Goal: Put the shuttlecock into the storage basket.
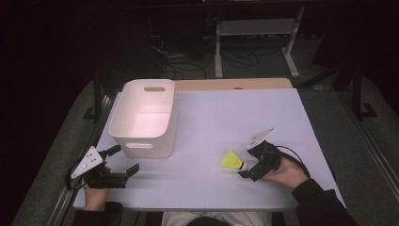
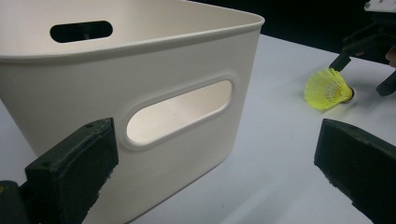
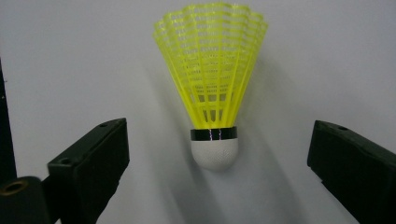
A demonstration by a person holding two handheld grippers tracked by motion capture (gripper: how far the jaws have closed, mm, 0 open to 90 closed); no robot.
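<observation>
A yellow plastic shuttlecock [image 1: 231, 160] with a white cork lies on its side on the white table [image 1: 226, 113], right of centre near the front. My right gripper [image 1: 246, 162] is open just right of it, one jaw on either side of the cork end. In the right gripper view the shuttlecock [image 3: 212, 84] lies ahead with its skirt pointing away, and nothing touches the right gripper [image 3: 215, 172]. My left gripper [image 1: 124, 159] stands open at the front left, just before a white plastic bin [image 1: 143, 115]. The left gripper [image 2: 215, 172] faces the bin's handle slot [image 2: 180, 112], with the shuttlecock [image 2: 327, 88] farther off.
The bin is empty inside and stands at the table's left rear. A wooden strip [image 1: 233, 84] runs along the far edge. Behind the table, on the dark floor, are cables [image 1: 188, 56] and a white desk frame [image 1: 256, 28]. A hand holds each gripper.
</observation>
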